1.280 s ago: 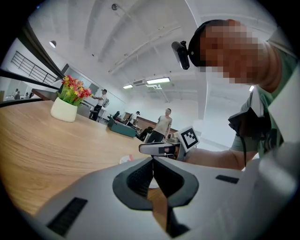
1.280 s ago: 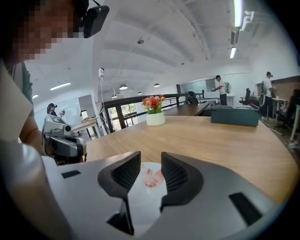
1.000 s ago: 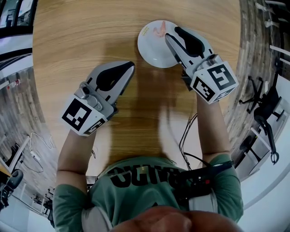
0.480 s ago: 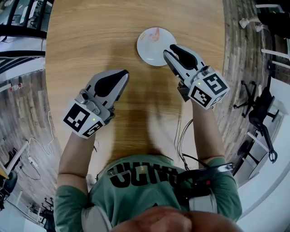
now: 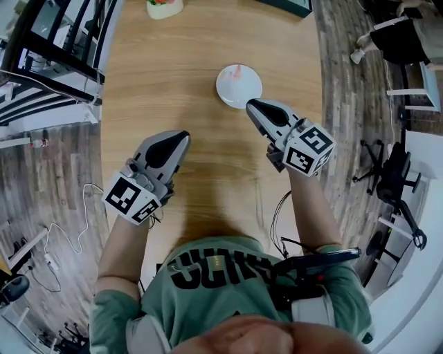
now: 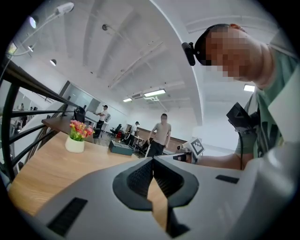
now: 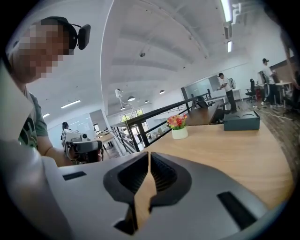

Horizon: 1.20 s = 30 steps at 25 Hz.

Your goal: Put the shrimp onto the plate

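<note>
Wood-grain tabletop [image 5: 201, 83], pale and smooth, long and narrow, with grey plank flooring [image 5: 55, 159] on both sides and a black metal railing [image 5: 48, 48] off to the far left. At the far end sat a small white pot of pink and red flowers [image 5: 164, 7] and a dark flat box [image 5: 287, 5].

The plate [image 5: 242, 93] was round, white and glossy, sitting a bit right of the table's middle. The shrimp [image 5: 237, 71] was already on it, a little curled pinkish-orange thing lying near the plate's far rim.

Both tools were grey moulded plastic, each with a black ribbed pad inside and a cube of black-and-white square markers at the back. The right gripper [image 5: 249, 104] was held just short of the plate's near edge, tip aimed towards it but not touching, so the shrimp lay clear across the plate from it. Its jaws had just been closing, and in its own view [image 7: 149, 153] the ribbed pads met at the tips with nothing between them, only bare tabletop showing through the gap behind.

The left gripper [image 5: 185, 136] was well apart from the plate, down towards the person and to the left. Its jaws were pinched together at the tips too [image 6: 153, 160], and empty.
</note>
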### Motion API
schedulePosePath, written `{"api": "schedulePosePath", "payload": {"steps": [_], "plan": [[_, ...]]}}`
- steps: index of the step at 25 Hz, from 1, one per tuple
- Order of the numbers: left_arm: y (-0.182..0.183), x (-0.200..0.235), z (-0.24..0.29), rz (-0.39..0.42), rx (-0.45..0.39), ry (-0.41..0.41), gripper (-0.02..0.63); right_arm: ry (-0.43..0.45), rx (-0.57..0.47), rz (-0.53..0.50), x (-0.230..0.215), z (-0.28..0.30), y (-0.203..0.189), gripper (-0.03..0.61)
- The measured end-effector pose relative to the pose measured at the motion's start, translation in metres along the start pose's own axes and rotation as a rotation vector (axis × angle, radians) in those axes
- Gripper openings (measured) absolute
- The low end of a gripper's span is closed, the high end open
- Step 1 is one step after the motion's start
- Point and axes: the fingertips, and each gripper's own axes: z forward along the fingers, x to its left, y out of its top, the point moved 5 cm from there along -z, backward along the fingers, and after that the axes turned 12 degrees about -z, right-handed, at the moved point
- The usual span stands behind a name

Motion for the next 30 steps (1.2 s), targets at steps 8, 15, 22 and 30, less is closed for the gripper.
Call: {"api": "schedulePosePath", "payload": {"steps": [8,15,22,30], "plan": [[0.02,-0.035,-0.092,-0.005,-0.032,0.004,0.006,0.078,-0.101,0.013,0.086,-0.016,0.04,0.008],[0.01,-0.06,-0.174,-0.035,0.019,-0.07,0.006,0.085,-0.184,0.023,0.173,-0.018,0.077,0.008],[-0.024,-0.097,-0.234,-0.122,0.092,-0.126,0.006,0.038,-0.239,0.054,0.239,-0.061,0.1,0.008],[-0.008,-0.177,-0.238,-0.036,0.08,-0.099,0.006,0.042,-0.286,0.029,0.266,-0.172,0.102,0.008]]}}
